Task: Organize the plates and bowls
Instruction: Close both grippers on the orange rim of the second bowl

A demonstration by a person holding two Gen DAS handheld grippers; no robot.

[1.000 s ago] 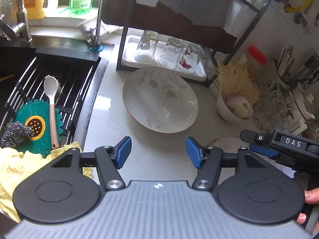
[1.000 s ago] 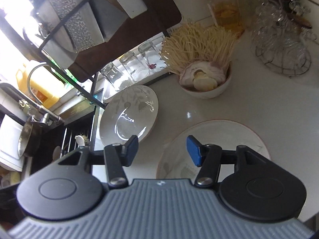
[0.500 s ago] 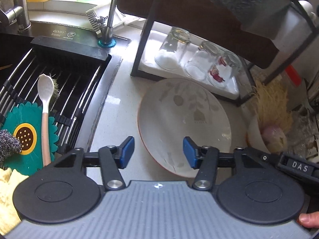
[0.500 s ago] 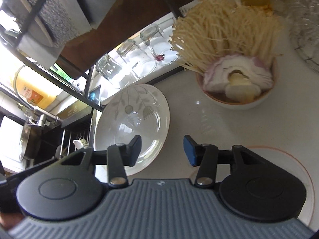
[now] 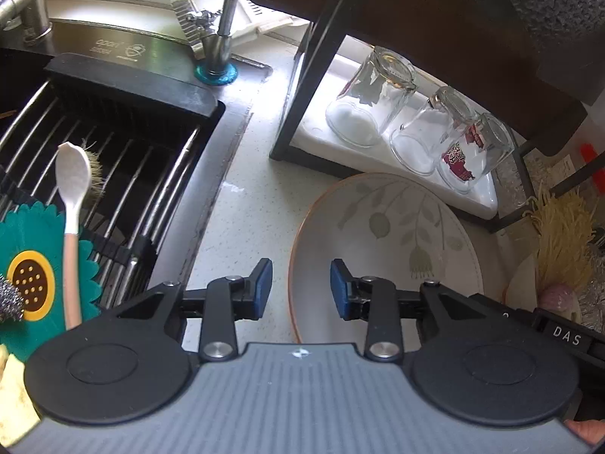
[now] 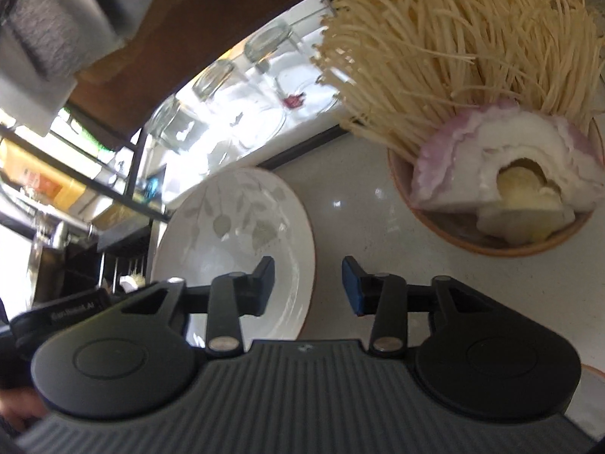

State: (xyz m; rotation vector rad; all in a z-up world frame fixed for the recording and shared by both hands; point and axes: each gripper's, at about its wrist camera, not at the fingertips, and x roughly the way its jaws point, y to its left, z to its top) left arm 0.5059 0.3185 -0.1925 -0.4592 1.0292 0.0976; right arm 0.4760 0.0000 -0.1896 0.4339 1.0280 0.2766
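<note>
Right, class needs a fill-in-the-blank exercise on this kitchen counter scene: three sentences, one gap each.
1. The three glasses on the rack tray stand ____ down.
2. The leaf-patterned plate holds ____.
3. The rim of the plate lies between the ____ of both the left tongs and the right tongs.

Missing words: upside; nothing; pads

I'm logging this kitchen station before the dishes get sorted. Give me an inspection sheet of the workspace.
Surface: pale speckled counter, sink beside it.
Job's things: leaf-patterned plate flat on the counter; bowl holding mushrooms and onion.
Clutter: three upturned glasses on the rack tray; spoon in the sink.
Grippers: left gripper and right gripper have just been closing, each straddling a plate edge, pads not touching.
Cables: nothing seen.
Surroundings: tap, dark rack.
</note>
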